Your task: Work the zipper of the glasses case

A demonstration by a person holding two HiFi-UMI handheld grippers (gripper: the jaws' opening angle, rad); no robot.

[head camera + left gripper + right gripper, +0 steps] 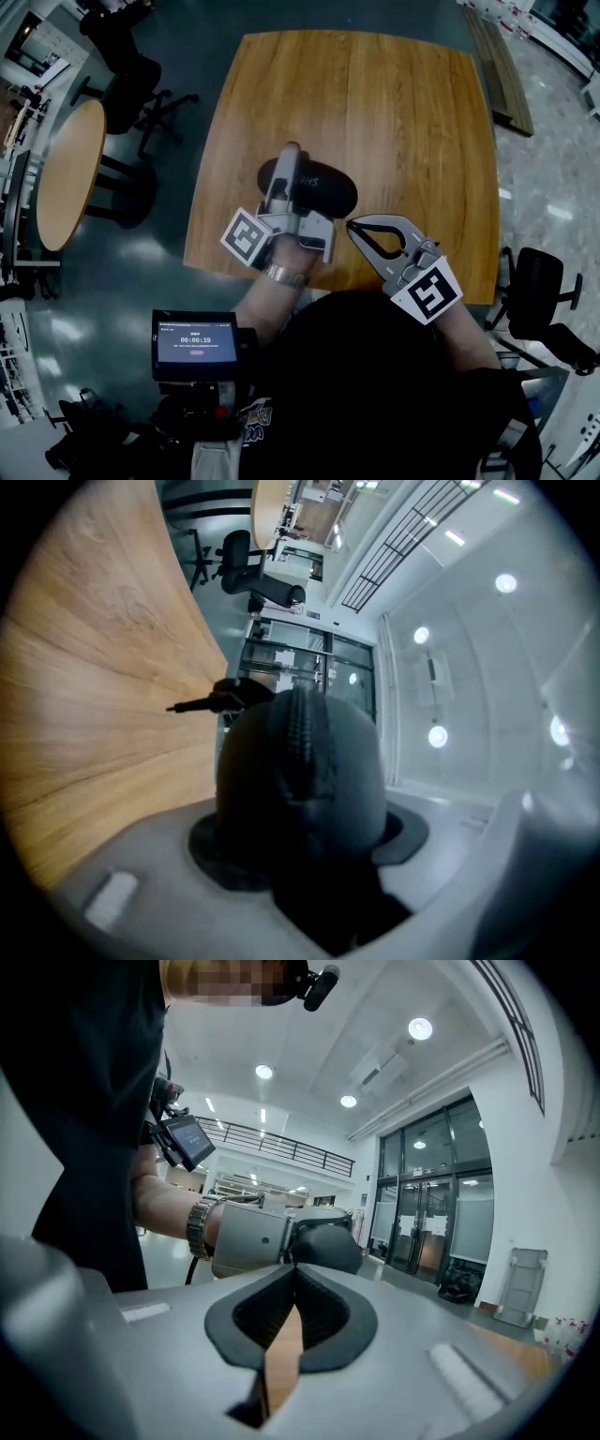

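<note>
So the left gripper [288,169] is clamping the black glasses case [323,190] near its left end, over the wooden table [403,112]. The case's long axis is running left-right in the head view, with the free end pointing right. The right gripper [354,226] is pinched shut on nothing and is hovering just beside that free end. I'd say it's the one placed to grab the zipper [302,738].

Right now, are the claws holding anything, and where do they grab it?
The left claw clamps the black glasses case by one end. The right claw is shut and empty.
</note>
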